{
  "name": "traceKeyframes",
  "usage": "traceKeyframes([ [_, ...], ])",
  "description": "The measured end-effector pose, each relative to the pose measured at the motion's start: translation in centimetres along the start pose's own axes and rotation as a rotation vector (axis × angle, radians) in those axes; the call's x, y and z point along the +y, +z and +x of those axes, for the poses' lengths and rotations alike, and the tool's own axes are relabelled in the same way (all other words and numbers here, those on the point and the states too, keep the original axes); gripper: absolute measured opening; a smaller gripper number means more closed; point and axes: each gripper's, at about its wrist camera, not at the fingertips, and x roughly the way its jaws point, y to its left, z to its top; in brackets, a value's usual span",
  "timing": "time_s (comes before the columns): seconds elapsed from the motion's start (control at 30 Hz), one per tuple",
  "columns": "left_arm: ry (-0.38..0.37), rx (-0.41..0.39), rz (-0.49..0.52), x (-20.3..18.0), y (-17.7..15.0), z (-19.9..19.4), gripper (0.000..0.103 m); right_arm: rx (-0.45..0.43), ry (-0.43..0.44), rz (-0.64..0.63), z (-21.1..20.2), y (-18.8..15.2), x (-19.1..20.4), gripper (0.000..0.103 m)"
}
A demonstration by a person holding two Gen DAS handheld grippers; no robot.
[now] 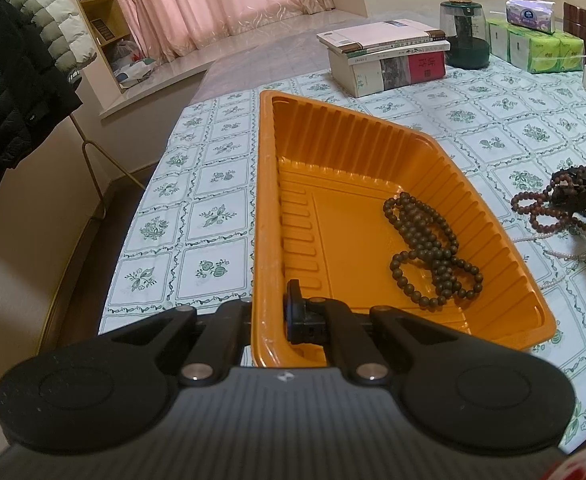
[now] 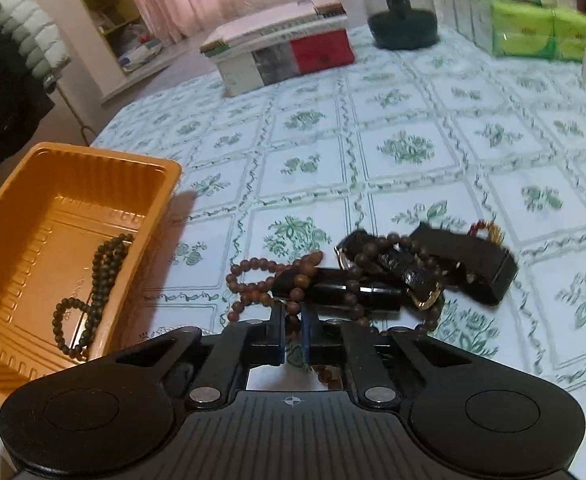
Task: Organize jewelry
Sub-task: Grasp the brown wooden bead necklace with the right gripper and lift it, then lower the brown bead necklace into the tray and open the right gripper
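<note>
— Where are the beads?
— One dark bead string [image 1: 433,250] lies in the orange tray [image 1: 267,208]. The tray's long side runs away from the left gripper [image 1: 271,318], whose fingers pinch the tray's near wall.
— And the other?
— The brown bead string [image 2: 269,280] lies tangled on the counter [image 2: 413,120] over a black watch [image 2: 397,266]. The right gripper [image 2: 293,332] has its fingers clenched on those beads.

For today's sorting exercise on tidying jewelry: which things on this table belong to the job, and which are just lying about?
Belongs to the job:
orange tray
dark bead string lying in the tray
reddish-brown bead string on the cloth
black watch tangled with it

Just lying about:
stack of books
green jar
tissue packs
</note>
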Motion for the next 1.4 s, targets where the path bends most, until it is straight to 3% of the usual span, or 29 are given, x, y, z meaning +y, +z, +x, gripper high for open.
traceKeyframes([
  [0.67, 0.000, -0.003, -0.003, 0.0, -0.1, -0.1, 0.002, -0.137, 0.066, -0.252, -6.7, 3.8, 5.5, 0.006],
  [1.4, 0.002, -0.008, 0.001, -0.2, 0.1, -0.3, 0.002, -0.311, 0.197, -0.424, -13.1, 9.7, 13.0, 0.006],
])
